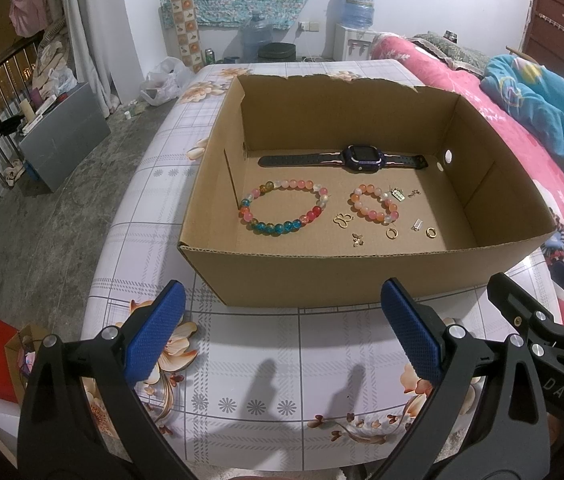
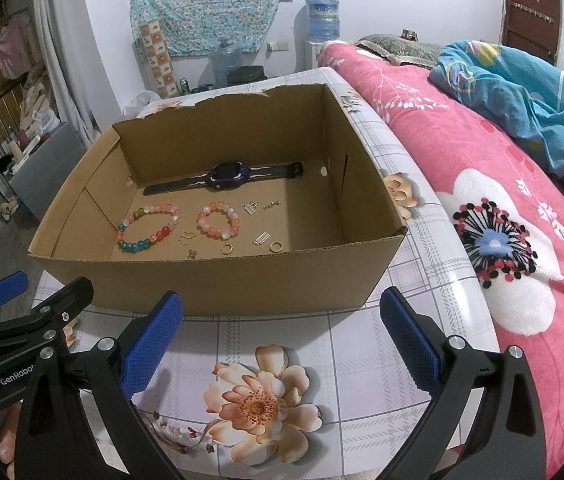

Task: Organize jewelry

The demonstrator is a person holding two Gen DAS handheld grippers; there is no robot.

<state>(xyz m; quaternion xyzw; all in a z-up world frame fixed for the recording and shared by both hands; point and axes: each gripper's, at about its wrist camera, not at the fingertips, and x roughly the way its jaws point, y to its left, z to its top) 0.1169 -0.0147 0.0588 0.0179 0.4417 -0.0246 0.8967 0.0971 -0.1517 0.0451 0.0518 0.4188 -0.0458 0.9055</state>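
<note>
Both my tools, left tool (image 1: 282,332) and right tool (image 2: 282,336), hover spread and empty; bracelets (image 1: 284,210), watch (image 1: 356,158) and charms already sit in box (image 1: 322,272), looks nearly finished.

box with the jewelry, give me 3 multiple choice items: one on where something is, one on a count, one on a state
1. Where does the watch lie in the box?
A. along the far wall, behind the bracelets
B. against the near wall
C. outside, on the table

2. How many bead bracelets are in the box?
A. one
B. two
C. four

3. How do the left tongs and right tongs stand?
A. both shut on a bracelet
B. one open, one shut on the watch
C. both open and empty

Answers:
1 A, its strap stretches flat beside the far wall.
2 B, a big bracelet of mixed colours and a small bracelet of pink and orange.
3 C, the blue pads stand wide apart over the table, short of the box.
</note>
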